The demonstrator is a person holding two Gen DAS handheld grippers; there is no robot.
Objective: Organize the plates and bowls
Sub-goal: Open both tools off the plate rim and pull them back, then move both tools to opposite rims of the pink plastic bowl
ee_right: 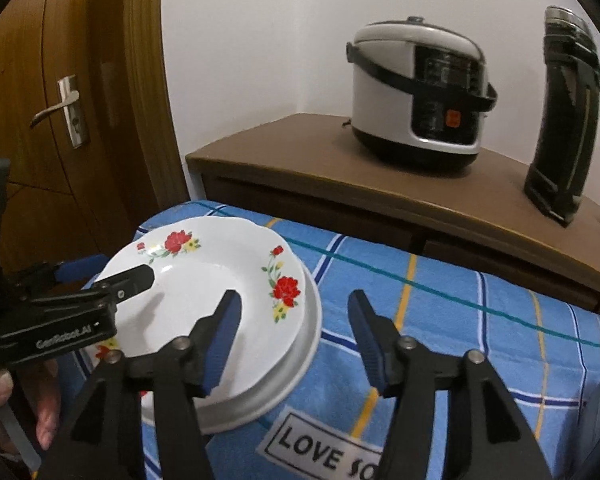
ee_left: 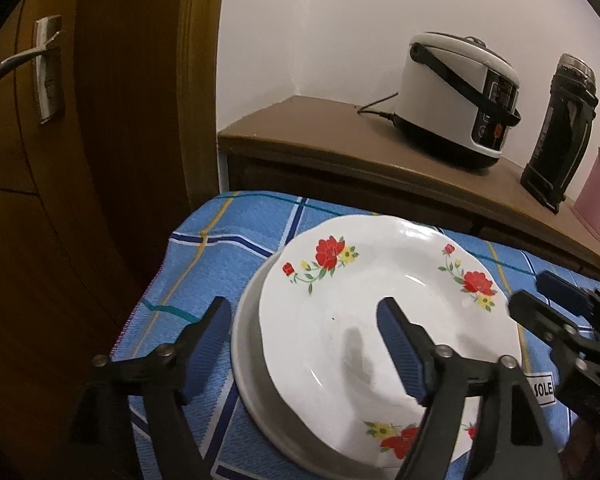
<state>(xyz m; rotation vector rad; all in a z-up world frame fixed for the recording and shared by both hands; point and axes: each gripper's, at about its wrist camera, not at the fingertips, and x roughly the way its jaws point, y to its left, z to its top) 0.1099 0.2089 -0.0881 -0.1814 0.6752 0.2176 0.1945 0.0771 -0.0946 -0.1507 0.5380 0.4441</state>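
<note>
Floral plate (ee_left: 380, 320): white, with red and yellow flower prints; lies on top of a plain white plate (ee_left: 246, 364), of which only the rim shows beneath it.
Plate location: the stack sits on the blue checked cloth (ee_right: 440, 320) that covers the table, at the cloth's far left corner, near the wooden door (ee_left: 80, 160).
Left gripper (ee_left: 304, 334): jaws spread wide, no pad pressing on anything. One finger hangs over the cloth just outside the stack's left rim; the other hangs above the floral plate's well. The rim lies between them, ungripped.
Right gripper (ee_right: 294, 336): jaws apart, nothing pinched. The left finger is above the right part of the floral plate; the right finger is above bare cloth beside the stack. Whether the left pad touches the plate cannot be told.
Hand (ee_right: 4, 404): part of the person's hand shows under the left gripper body at the near left edge of the table.
Sideboard (ee_right: 300, 160): brown, behind the table's far edge; carries a white rice cooker (ee_right: 416, 96) and a dark flask (ee_right: 564, 120).
Pink jug (ee_left: 598, 192): at the sideboard's right end.
Cloth print: black lettering at the near edge, partly covered by the gripper.
</note>
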